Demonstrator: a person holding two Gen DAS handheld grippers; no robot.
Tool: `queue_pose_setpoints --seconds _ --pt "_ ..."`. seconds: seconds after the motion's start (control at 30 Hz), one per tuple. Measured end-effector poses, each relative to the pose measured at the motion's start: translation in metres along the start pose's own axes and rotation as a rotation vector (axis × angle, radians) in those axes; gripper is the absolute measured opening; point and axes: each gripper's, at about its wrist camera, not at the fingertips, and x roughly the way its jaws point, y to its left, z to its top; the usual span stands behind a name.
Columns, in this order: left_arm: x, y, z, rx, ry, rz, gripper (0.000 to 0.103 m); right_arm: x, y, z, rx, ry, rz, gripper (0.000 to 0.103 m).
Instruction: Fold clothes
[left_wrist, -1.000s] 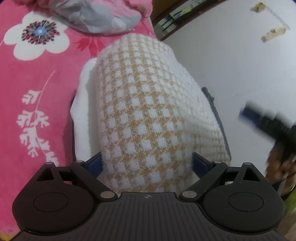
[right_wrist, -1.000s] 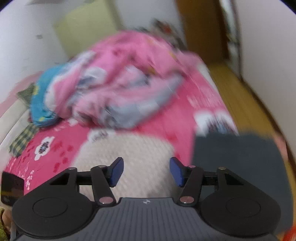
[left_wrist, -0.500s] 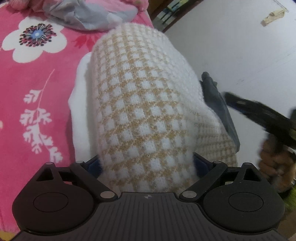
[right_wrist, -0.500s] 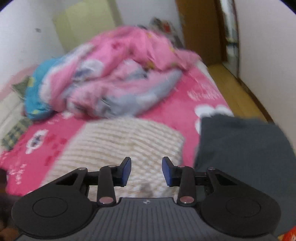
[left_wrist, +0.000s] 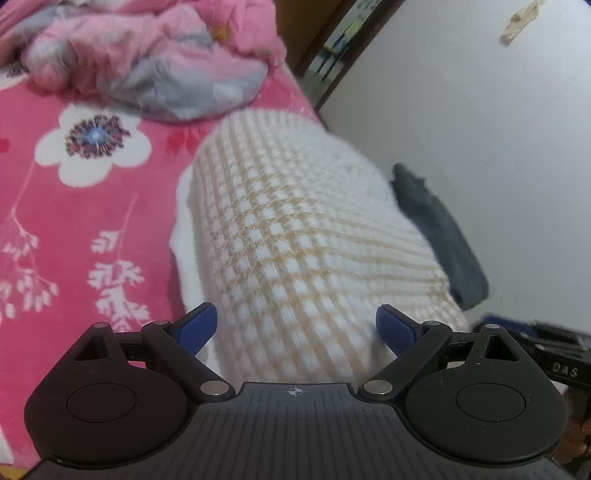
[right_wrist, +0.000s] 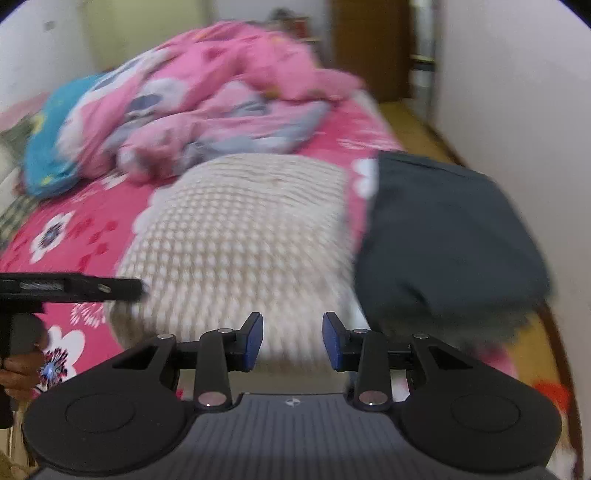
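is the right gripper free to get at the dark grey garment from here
Probably yes. The right gripper is open and empty, and the dark grey garment lies just ahead to its right on the bed, beside the knit sweater, with nothing between them.

A home bedroom: a bed with a pink floral sheet and rumpled quilt.

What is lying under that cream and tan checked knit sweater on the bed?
The cream and tan checked knit sweater rests on the pink flowered bedspread. A plain white layer shows along its left edge; whatever else it covers is hidden.
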Motion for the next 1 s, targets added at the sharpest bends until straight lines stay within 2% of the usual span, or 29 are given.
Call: queue_pose_setpoints --seconds 0.2,0.23,0.33,0.4,0.53,0.7,0.9,1.0 --pt "-0.087 -0.011 -0.012 0.095 -0.005 -0.092 0.096 -0.082 0.061 -0.038 0.106 -0.011 -0.135 0.041" --pt "-0.100 -0.016 -0.012 0.114 0.002 -0.087 0.096 -0.096 0.071 -0.045 0.124 -0.012 -0.158 0.042" --pt "-0.133 -0.029 -0.011 0.152 0.008 -0.055 0.099 -0.136 0.101 -0.063 0.177 -0.018 -0.223 0.056" --pt "-0.154 -0.035 -0.007 0.134 0.005 -0.033 0.100 -0.152 0.117 -0.058 0.205 -0.023 -0.232 0.065" --pt "-0.192 -0.043 0.001 0.075 -0.018 0.016 0.103 -0.172 0.128 -0.047 0.262 -0.018 -0.244 0.074" --pt "-0.224 -0.058 0.002 0.067 -0.078 0.147 0.103 -0.194 0.132 -0.031 0.237 -0.090 -0.237 0.099" --pt "-0.240 -0.078 0.002 0.011 -0.095 0.286 0.103 -0.212 0.140 -0.017 0.104 -0.132 -0.212 0.103" --pt "-0.237 -0.092 -0.002 0.027 -0.087 0.389 0.103 -0.218 0.144 -0.013 0.056 -0.137 -0.210 0.103"
